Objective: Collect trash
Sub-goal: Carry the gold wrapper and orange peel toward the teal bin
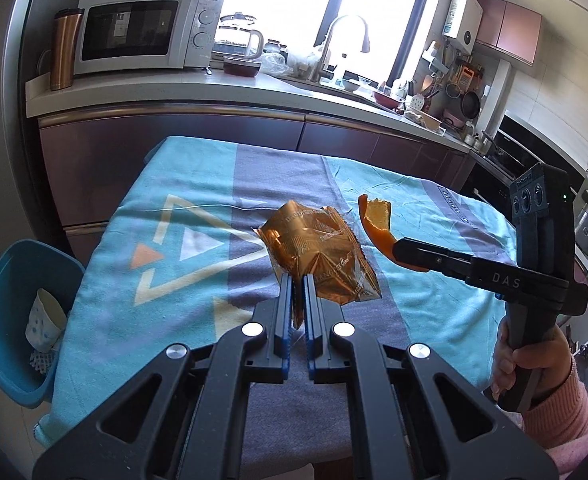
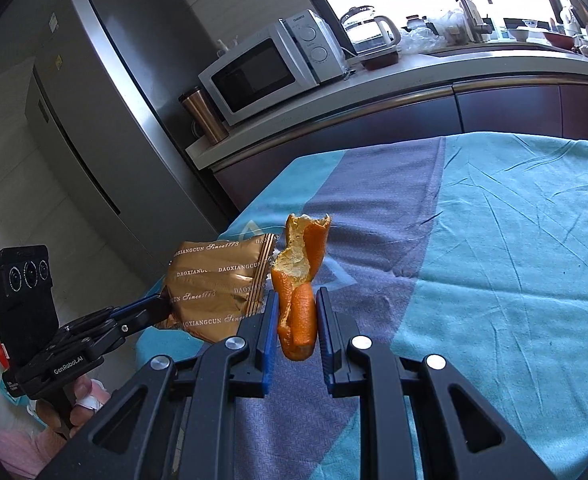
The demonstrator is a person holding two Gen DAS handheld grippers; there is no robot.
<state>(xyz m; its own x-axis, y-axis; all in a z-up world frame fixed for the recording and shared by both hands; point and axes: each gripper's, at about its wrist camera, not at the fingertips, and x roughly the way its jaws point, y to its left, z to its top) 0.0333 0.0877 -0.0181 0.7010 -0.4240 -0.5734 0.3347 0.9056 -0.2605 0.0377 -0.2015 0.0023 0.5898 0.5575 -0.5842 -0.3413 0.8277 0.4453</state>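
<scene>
A crinkled, glossy bronze wrapper is pinched above the cloth-covered desk by the nearly closed left gripper, while a curled orange peel, pithy inside, is clamped upright by the narrowly parted right gripper.
</scene>
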